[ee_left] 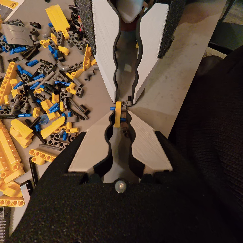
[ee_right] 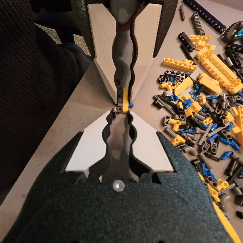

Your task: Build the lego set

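Note:
My two grippers meet tip to tip above the table's near edge. My left gripper (ee_left: 119, 111) is shut on a short yellow beam (ee_left: 117, 115) that carries two blue pins (ee_left: 112, 108). My right gripper (ee_left: 123, 102) comes in from the far side. In the right wrist view my right gripper (ee_right: 119, 111) is shut on a small grey connector (ee_right: 118, 108) with a black pin, pressed against the end of the yellow beam (ee_right: 125, 100). The left gripper (ee_right: 123, 102) shows opposite. The grey connector (ee_left: 126, 104) sits at the beam's top end.
A wide pile of loose yellow, grey, black and blue building parts (ee_left: 46, 92) covers the grey table (ee_left: 164, 78) beside the grippers, also in the right wrist view (ee_right: 203, 118). A black gear (ee_right: 234, 31) lies far right. A person's dark knit garment (ee_left: 210, 131) is past the table's edge. Both grippers' tips are close together, under 4 cm apart.

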A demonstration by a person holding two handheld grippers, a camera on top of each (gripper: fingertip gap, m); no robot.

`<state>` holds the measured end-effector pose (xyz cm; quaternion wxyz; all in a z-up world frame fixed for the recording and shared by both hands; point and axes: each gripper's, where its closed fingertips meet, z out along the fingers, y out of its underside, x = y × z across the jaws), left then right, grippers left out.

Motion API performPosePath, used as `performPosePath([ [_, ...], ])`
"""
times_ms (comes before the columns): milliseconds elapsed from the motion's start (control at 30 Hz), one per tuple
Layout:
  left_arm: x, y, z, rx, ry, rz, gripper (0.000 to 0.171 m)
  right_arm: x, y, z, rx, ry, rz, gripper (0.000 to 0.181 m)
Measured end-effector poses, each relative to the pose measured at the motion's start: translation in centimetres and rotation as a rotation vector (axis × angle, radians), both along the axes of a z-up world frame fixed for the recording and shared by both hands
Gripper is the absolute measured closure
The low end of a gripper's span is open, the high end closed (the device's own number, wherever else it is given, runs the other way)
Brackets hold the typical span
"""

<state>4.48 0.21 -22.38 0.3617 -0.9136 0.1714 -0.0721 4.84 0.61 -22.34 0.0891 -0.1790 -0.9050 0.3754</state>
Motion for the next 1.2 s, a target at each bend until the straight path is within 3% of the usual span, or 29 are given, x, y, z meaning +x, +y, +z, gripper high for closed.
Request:
performPosePath([
  [400,0.1,0.0,0.0,0.012,0.000,-0.010,0.156,0.1,0.0,0.0,0.005,-0.007,-0.015,0.159],
  [500,-0.1,-0.1,0.1,0.025,-0.006,0.013,0.143,0.4,0.1,0.0,0.003,-0.020,-0.014,0.158],
  [733,-0.7,-2.1,1.6,0.081,-0.032,0.092,0.140,0.7,0.2,0.0,0.022,-0.004,-0.029,0.157],
  [1033,-0.2,-4.0,0.6,0.067,-0.055,0.152,0.143,-0.2,0.4,0.1,0.039,0.035,-0.080,0.157],
  [1200,0.1,-3.7,0.1,0.060,-0.002,0.127,0.157,-0.7,0.3,0.1,0.043,0.054,-0.104,0.157],
])
